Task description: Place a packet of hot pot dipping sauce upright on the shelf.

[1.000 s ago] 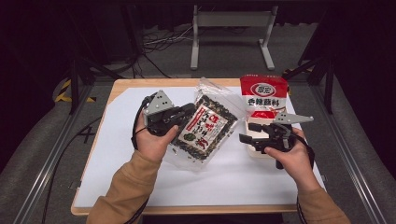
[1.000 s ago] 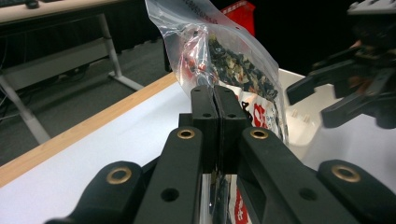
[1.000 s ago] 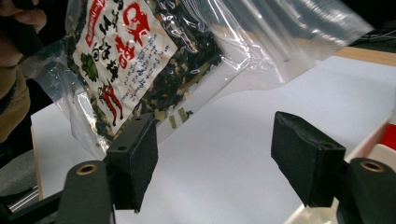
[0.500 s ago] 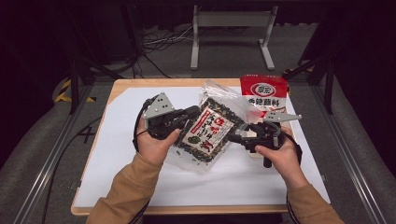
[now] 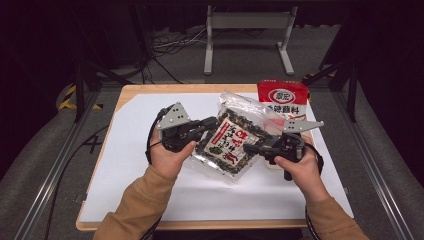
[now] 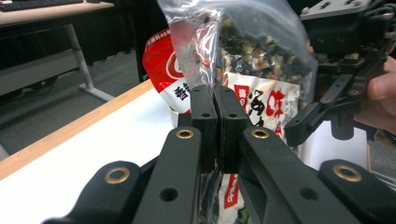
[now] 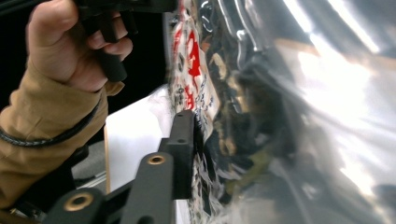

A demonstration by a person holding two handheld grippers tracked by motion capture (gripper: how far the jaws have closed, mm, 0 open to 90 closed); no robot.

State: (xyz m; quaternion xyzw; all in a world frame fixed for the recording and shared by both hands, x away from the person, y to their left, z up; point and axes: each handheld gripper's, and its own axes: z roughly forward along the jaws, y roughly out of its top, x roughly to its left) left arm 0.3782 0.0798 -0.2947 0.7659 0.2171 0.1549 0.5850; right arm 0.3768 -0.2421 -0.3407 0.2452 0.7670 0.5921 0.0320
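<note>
My left gripper (image 6: pixel 217 116) is clamped on the clear snack bag (image 5: pixel 235 137) just in front of the red packet (image 5: pixel 282 97); my right gripper (image 5: pixel 255 149) has just been closing, pinching its other side.

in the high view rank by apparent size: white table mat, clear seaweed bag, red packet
1. white table mat
2. clear seaweed bag, lifted nearer the camera, so slightly flattered
3. red packet, partly hidden behind the bag

Clear bag (image 5: pixel 231 142) – dark flecked filling, red-white label, red packet (image 5: pixel 285 97), white tabletop (image 5: pixel 135 150)
</note>
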